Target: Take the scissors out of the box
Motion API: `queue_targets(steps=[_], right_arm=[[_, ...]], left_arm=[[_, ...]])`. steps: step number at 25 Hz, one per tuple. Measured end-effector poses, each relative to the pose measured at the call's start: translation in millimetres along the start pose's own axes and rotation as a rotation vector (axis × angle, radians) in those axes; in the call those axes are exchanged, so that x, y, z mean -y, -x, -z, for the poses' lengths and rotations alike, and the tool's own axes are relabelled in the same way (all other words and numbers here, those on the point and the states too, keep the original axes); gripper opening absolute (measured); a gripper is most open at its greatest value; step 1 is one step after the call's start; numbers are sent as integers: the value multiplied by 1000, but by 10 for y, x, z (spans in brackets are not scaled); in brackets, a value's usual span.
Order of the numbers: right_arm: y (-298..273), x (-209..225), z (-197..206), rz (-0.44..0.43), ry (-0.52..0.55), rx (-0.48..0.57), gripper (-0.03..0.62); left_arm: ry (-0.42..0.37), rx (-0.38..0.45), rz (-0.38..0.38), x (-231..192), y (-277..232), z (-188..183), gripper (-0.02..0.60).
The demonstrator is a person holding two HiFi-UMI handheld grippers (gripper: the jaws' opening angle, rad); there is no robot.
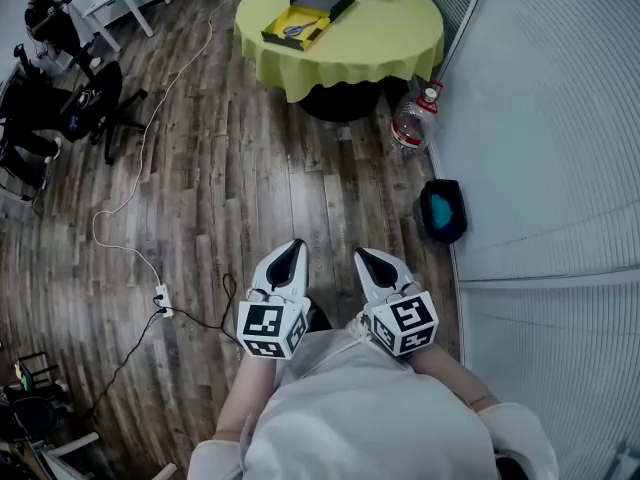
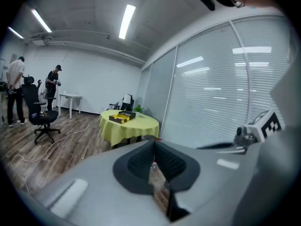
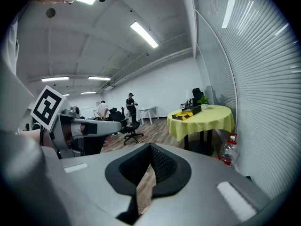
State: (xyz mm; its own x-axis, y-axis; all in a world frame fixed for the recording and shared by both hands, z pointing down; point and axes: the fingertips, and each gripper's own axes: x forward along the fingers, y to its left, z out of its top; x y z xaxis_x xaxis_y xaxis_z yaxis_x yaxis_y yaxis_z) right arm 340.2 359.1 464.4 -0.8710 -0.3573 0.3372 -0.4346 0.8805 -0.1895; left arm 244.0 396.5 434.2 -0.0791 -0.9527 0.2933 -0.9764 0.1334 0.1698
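The scissors [image 1: 296,30] lie in the yellow half of the open box [image 1: 335,6] on the round table [image 1: 390,43], well apart from both grippers. I judge them light, stiff and a little slippery, so the handles seem the safest place to grip. The left gripper [image 1: 295,247] and the right gripper [image 1: 363,256] both have their jaws closed together and hold nothing.
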Motion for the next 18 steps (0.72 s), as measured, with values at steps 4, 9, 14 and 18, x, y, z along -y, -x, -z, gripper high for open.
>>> queue_targets(steps=[4, 9, 14, 18], right_arm=[[-600, -71, -168, 0, -1, -26, -2], [-1367, -62, -423, 55, -45, -43, -2], [-2064, -134, -693, 100, -42, -45, -2], [-2517, -221, -816, 112, -34, -51, -2]], left_arm=[[6, -1, 4, -556, -259, -195, 6], [18, 15, -1, -1374, -527, -473, 6], [18, 40, -20, -2245, -673, -731, 6], [-4, 52, -18, -2727, -797, -903, 6]])
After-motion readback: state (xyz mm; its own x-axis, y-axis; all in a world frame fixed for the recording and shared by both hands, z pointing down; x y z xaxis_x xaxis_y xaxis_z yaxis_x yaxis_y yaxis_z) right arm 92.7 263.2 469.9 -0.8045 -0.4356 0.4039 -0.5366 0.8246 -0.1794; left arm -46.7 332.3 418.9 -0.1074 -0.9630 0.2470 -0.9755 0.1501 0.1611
